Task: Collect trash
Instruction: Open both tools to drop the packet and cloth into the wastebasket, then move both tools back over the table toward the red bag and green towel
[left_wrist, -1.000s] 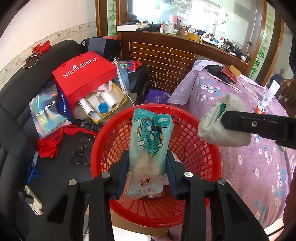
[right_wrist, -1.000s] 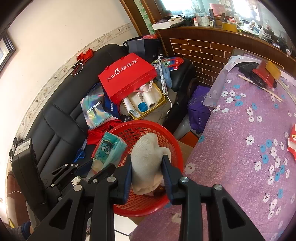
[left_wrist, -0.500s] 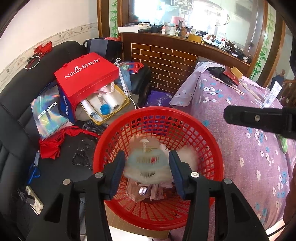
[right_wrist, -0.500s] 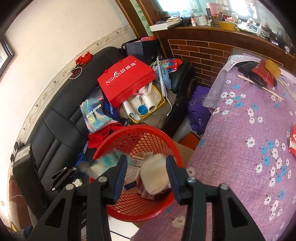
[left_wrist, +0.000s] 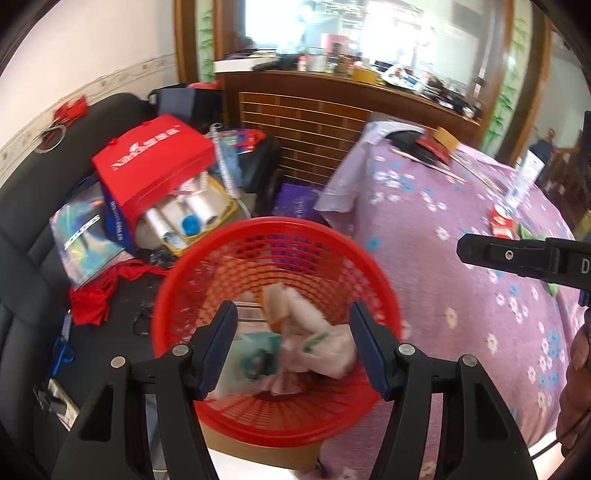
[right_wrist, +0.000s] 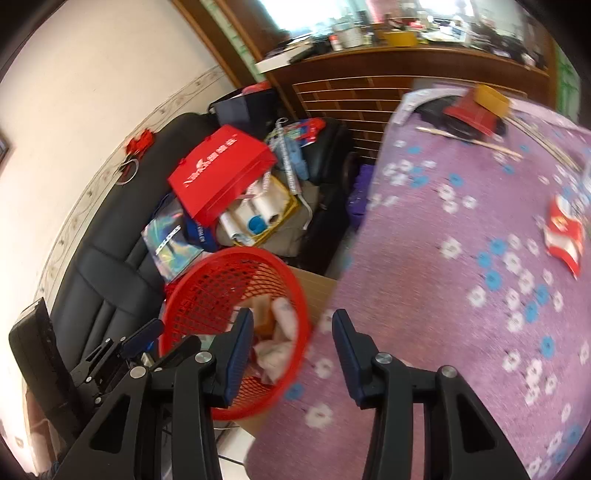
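A red mesh basket (left_wrist: 280, 236) stands beside the table and holds trash: a teal wrapper (left_wrist: 258, 354), a crumpled white cloth (left_wrist: 325, 343) and some paper. My left gripper (left_wrist: 291, 343) is open and empty right above the basket. My right gripper (right_wrist: 291, 350) is open and empty over the basket's rim (right_wrist: 295, 295) and the table edge. Its finger also shows at the right of the left wrist view (left_wrist: 517, 258). A red and white wrapper (right_wrist: 565, 232) lies on the purple floral tablecloth (right_wrist: 461, 295).
A black sofa (left_wrist: 22, 258) on the left carries a red gift bag (left_wrist: 155, 166), a shiny bag (left_wrist: 81, 236) and a box of rolls (left_wrist: 192, 218). A brick counter (left_wrist: 314, 122) stands behind. Sticks and red items (right_wrist: 476, 114) lie at the table's far end.
Both grippers opened and dropped their loads into the basket: the teal wrapper from the left, the white cloth from the right. The right gripper has swung right toward the table.
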